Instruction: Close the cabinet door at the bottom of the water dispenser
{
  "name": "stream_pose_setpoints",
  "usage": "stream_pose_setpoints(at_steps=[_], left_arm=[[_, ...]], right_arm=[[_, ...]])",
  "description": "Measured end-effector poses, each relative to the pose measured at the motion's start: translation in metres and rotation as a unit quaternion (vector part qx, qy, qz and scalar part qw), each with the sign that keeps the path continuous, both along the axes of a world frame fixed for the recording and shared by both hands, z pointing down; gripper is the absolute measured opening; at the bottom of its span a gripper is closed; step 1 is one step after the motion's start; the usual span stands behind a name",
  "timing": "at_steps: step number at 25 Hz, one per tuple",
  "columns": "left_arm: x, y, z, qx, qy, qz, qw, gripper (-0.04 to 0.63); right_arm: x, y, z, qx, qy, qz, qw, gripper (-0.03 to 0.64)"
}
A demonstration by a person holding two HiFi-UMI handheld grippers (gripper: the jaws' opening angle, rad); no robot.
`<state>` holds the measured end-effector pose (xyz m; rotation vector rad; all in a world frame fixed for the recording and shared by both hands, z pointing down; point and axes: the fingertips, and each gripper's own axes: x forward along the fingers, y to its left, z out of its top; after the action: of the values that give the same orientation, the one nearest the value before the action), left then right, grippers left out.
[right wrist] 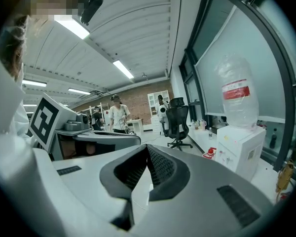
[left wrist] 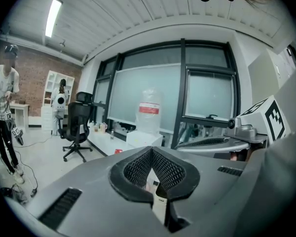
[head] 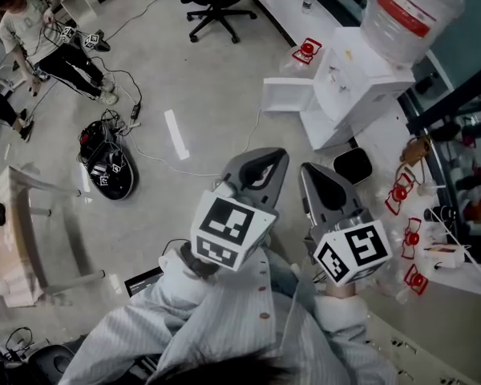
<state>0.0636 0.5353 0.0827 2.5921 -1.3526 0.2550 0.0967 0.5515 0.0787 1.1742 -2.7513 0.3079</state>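
Holding the left gripper (head: 263, 160) and right gripper (head: 314, 175) side by side near our chest, we are probably readying a blunt push. Both are pointing almost level, jaws pressed together on nothing. The cabinet door (head: 289, 96) is standing swung open at the foot of the water dispenser (head: 361, 83), well ahead.

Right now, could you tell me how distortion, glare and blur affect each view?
Head view: evenly lit, sharp, the water dispenser leaning from lens distortion. Left gripper view: strong fisheye, dark corners, bright ceiling light. Right gripper view: same fisheye, ceiling light blown out.
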Motion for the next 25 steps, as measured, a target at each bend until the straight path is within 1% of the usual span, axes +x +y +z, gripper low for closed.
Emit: stream_pose_setpoints(at_steps=[7,16,21,25], left_arm=[[-0.014,-0.047,0.000,0.003,-0.001,0.006,1.0000,0.011],[-0.050,-0.155,-0.005,0.004,-0.010,0.035,0.9993,0.011],[-0.081,-0.210,-0.001,0.002,-0.018,0.047,0.9987,0.011],[-0.114,-0.242,0.004,-0.003,-0.020,0.051,0.9985,0.011]], right_arm=[[-0.014,-0.046,0.002,-0.002,0.001,0.005,1.000,0.014],[-0.047,-0.149,0.002,-0.009,-0.002,0.036,0.999,0.014],[-0.071,-0.206,0.005,-0.011,-0.002,0.053,0.999,0.014],[-0.094,-0.239,0.011,-0.017,-0.005,0.070,0.997,0.014]])
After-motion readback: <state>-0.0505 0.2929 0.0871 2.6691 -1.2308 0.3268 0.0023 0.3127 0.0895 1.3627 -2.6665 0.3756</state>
